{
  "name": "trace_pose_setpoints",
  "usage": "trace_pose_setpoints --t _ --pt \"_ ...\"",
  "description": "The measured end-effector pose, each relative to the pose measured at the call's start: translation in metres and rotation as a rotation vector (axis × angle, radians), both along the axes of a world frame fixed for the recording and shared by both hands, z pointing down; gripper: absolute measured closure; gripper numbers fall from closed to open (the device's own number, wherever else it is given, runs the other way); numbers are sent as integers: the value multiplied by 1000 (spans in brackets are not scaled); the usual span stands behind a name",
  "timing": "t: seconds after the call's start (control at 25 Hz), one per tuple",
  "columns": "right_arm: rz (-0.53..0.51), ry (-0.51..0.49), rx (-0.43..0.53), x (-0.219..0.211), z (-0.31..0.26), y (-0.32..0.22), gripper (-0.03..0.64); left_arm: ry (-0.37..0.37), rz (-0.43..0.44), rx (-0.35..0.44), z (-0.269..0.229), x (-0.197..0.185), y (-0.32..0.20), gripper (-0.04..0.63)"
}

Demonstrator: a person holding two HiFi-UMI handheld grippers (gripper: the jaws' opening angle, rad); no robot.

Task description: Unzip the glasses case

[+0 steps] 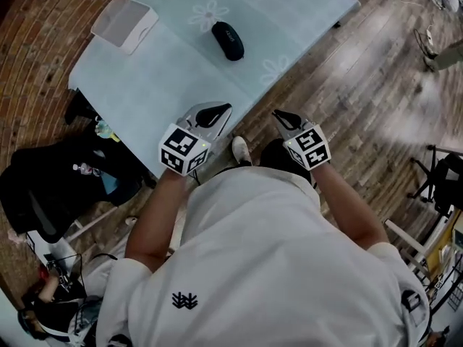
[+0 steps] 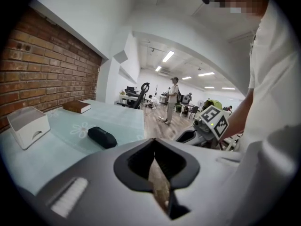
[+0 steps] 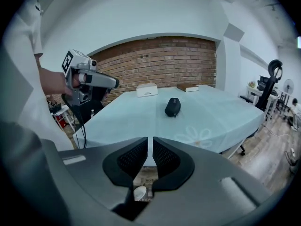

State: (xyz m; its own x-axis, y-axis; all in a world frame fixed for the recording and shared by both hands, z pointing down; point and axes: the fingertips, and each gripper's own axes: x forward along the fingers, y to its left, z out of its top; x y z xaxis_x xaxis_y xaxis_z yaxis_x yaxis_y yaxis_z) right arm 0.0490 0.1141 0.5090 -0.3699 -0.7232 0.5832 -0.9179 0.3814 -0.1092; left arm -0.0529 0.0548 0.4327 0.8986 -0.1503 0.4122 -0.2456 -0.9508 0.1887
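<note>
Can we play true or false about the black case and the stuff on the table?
1. The glasses case lies on the table. True.
2. The left gripper is holding the case. False: it is well short of the case, with its fingers together and nothing between them.
3. A white box sits on the table. True.
4. The book lies on top of the case. False: it lies apart from the case.
5. The right gripper is wide open. False: its fingers are almost together.

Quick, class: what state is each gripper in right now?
Left gripper: closed, holding nothing.
Right gripper: closed, holding nothing.
</note>
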Motion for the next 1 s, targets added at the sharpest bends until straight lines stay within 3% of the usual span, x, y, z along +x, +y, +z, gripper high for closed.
trace_pose_setpoints --t 0.56,0.76,1.0 --pt "-133 35 -70 7 60 -151 594 -114 -111 -4 37 38 -122 540" --pt "-187 42 -93 7 69 -191 580 -169 -99 -9 52 65 -164 540" --pt "-296 100 -152 5 96 -202 566 -238 -54 -12 83 101 -201 540"
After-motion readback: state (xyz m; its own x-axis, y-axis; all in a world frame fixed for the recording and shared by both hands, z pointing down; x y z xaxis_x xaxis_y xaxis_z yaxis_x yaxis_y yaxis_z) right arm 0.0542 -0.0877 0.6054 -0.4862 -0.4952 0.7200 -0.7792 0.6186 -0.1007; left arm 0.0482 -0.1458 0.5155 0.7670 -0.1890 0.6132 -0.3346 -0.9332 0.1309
